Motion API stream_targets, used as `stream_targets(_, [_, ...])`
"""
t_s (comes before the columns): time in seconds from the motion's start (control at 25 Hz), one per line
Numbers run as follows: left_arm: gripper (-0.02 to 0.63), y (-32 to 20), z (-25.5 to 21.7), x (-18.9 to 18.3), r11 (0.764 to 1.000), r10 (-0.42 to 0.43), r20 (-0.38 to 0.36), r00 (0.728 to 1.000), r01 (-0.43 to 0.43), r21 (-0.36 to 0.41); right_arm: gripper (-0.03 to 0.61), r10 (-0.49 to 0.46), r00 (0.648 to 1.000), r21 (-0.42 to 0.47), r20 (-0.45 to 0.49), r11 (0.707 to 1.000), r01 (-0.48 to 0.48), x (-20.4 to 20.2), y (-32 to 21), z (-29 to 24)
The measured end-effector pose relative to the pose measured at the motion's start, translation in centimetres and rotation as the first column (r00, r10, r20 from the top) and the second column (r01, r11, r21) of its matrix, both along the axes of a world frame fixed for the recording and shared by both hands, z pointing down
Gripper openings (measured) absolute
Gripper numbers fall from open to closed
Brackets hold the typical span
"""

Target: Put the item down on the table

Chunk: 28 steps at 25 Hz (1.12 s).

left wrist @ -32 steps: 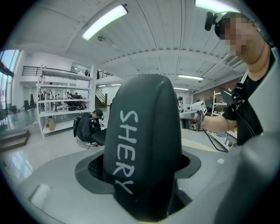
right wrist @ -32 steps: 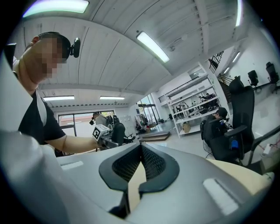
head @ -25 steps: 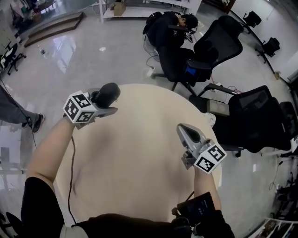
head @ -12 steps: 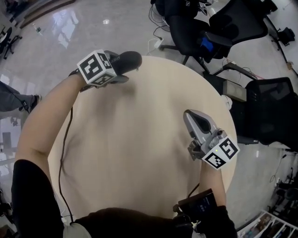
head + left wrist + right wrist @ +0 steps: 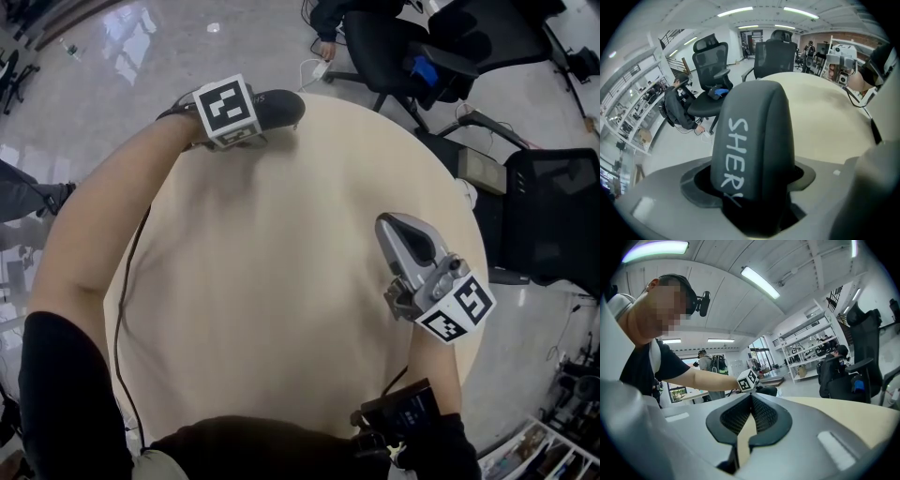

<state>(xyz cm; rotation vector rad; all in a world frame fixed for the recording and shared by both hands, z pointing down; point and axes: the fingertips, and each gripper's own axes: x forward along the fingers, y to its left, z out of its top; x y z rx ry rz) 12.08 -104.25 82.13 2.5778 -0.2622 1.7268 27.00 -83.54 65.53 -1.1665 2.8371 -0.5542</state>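
Note:
A black oblong case (image 5: 279,106) with white lettering (image 5: 752,136) is clamped between the jaws of my left gripper (image 5: 265,116), which is shut on it. It sits at the far rim of the round beige table (image 5: 281,291), pointing steeply down; I cannot tell whether the case touches the tabletop. In the left gripper view the case fills the gap of the left gripper (image 5: 754,190). My right gripper (image 5: 400,232) hovers over the table's right side, roughly level, its jaws shut with nothing between them (image 5: 751,398).
Black office chairs stand beyond the table at the right (image 5: 553,216) and far side (image 5: 403,42). A cable (image 5: 127,309) runs along the left arm. A dark handheld device (image 5: 403,414) sits at the person's waist. Glossy floor surrounds the table.
The left gripper has carried the black case rightward along the far rim and lower toward the table, tipping more downward. The right gripper has sunk a little, then stayed put.

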Motion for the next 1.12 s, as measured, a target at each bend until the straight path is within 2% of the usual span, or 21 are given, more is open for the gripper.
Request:
stream_targets(0.24, [0.368, 0.1, 0.7, 0.2, 0.998, 0.002, 0.035, 0.999, 0.0, -0.061, 0.014, 0.006, 1.0, -0.004, 0.012, 1.0, -0.006, 0.5, 0.3, 0.6])
stream_targets(0.4, [0.373, 0.6, 0.6, 0.4, 0.992, 0.059, 0.059, 0.996, -0.053, -0.111, 0.014, 0.007, 1.0, -0.008, 0.02, 1.0, -0.007, 0.5, 0.2, 0.5])
stream_targets(0.52, [0.417, 1.7, 0.6, 0.9, 0.981, 0.103, 0.049, 0.993, -0.093, -0.17, 0.014, 0.008, 1.0, -0.008, 0.023, 1.0, -0.008, 0.8, 0.2, 0.8])
stream_targets(0.64, [0.426, 2.1, 0.8, 0.9, 0.98, 0.1, 0.032, 0.995, -0.093, -0.173, 0.014, 0.012, 1.0, -0.01, 0.026, 1.0, -0.011, 0.7, 0.4, 0.9])
stream_targets(0.8, [0.445, 2.0, 0.7, 0.5, 0.985, 0.061, -0.016, 0.998, -0.063, -0.159, 0.014, 0.018, 0.999, -0.014, 0.03, 1.0, -0.017, 0.6, 0.6, 0.5])
stream_targets(0.92, [0.46, 2.2, -0.8, 0.0, 0.991, 0.008, -0.087, 0.996, -0.02, -0.133, 0.014, 0.031, 0.999, -0.022, 0.031, 0.999, -0.03, 0.7, 1.4, -0.1])
stream_targets(1.04, [0.468, 2.4, -4.2, -0.6, 0.997, -0.033, -0.178, 0.983, 0.021, -0.072, 0.014, 0.052, 0.998, -0.035, 0.026, 0.998, -0.052, 1.3, 2.4, -1.1])
stream_targets(1.12, [0.466, 3.0, -7.2, -1.5, 0.997, -0.074, -0.256, 0.964, 0.067, -0.033, 0.014, 0.066, 0.998, -0.041, 0.014, 0.997, -0.066, 1.6, 3.1, -1.9])
